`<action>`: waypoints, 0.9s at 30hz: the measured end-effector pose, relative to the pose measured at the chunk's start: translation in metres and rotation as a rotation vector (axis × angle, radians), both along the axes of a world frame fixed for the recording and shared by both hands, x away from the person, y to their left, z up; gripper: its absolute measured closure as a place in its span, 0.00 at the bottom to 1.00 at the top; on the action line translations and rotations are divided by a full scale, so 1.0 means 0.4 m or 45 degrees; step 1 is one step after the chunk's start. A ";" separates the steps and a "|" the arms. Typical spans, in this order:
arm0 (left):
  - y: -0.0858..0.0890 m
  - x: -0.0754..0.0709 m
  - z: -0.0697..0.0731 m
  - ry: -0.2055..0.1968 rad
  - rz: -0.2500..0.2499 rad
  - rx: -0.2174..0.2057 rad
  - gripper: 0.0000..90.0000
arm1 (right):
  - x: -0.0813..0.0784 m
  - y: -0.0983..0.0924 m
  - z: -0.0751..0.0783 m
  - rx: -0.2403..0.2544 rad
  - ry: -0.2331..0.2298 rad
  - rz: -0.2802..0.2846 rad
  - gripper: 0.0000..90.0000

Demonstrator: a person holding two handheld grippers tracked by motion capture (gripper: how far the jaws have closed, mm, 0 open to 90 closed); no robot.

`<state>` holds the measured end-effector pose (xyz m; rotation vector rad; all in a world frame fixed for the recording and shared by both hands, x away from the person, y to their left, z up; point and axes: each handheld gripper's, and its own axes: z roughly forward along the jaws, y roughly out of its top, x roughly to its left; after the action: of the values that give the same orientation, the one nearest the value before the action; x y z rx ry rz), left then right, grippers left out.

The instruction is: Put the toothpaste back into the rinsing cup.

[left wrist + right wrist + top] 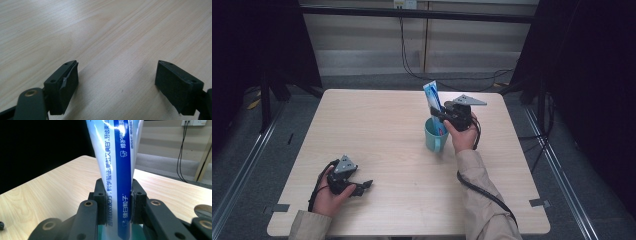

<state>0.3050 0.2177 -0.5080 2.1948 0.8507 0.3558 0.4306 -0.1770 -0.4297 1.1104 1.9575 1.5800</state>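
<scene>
A blue and white toothpaste tube (pixel 432 100) stands upright in a teal mug (pixel 434 137) right of the table's middle. My right gripper (pixel 441 116) is shut on the tube just above the mug's rim. Seen from the right gripper view, both pads press the tube (pixel 117 182) from either side, and the mug's teal rim (pixel 137 228) peeks out below. My left gripper (pixel 366 185) rests near the front left of the table, held low in a hand. The left gripper view has its jaws wide apart over bare wood, and the left gripper (pixel 116 82) holds nothing.
The light wooden table (pixel 377 130) has bare room across its left half and front. Black cables (pixel 484 192) trail from both grippers over the front edge. Dark curtains flank the table, and grey floor surrounds it.
</scene>
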 end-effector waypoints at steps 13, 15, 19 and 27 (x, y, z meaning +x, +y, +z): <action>0.000 0.000 0.000 0.000 0.000 0.000 0.21 | -0.008 0.001 -0.021 -0.040 0.021 0.013 0.80; 0.000 0.000 0.000 0.003 0.002 -0.004 0.21 | -0.010 -0.001 -0.024 -0.045 0.028 0.009 0.80; 0.000 0.000 0.000 0.000 0.000 0.000 0.21 | -0.013 -0.004 -0.026 -0.050 0.033 0.005 0.80; 0.000 0.000 0.000 0.000 0.000 0.000 0.21 | -0.017 -0.006 -0.042 -0.077 0.061 0.000 0.79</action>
<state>0.3051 0.2177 -0.5080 2.1945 0.8509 0.3556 0.4238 -0.1796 -0.4464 1.1335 2.0222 1.4976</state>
